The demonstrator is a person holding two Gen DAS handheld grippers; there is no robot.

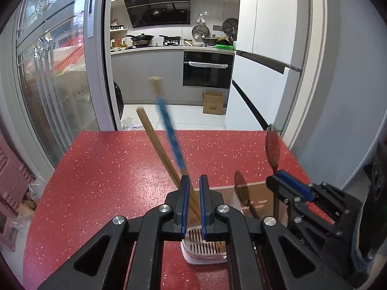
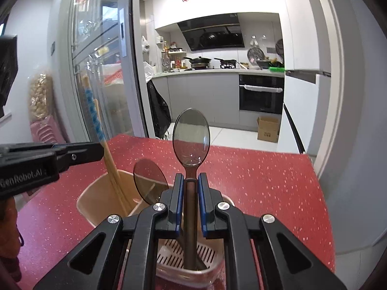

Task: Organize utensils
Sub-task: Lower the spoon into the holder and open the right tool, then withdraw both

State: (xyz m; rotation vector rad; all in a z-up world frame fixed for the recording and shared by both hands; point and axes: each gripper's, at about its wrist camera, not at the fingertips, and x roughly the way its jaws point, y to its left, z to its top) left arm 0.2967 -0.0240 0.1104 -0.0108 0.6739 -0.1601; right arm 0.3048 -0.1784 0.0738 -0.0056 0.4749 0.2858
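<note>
A beige utensil holder (image 2: 96, 200) with a slotted white bottom (image 1: 205, 244) stands on the red speckled table (image 1: 108, 169). My left gripper (image 1: 194, 181) is above it, jaws slightly apart around two chopsticks: a plain wooden one (image 1: 157, 145) and a blue-patterned one (image 1: 169, 125), both blurred and leaning away. My right gripper (image 2: 191, 181) is shut on the handle of a translucent dark spoon (image 2: 191, 137), held upright with its handle end down in the holder. A second dark spoon (image 2: 150, 181) stands in the holder. The chopsticks (image 2: 96, 125) and the left gripper's fingers (image 2: 79, 154) also show in the right wrist view.
The table ends at a glass sliding door (image 1: 60, 72) on the left and a white wall (image 1: 350, 96) on the right. Beyond is a kitchen with an oven (image 1: 208, 72) and a cardboard box (image 1: 212, 102) on the floor. Pink stools (image 1: 12, 181) stand left of the table.
</note>
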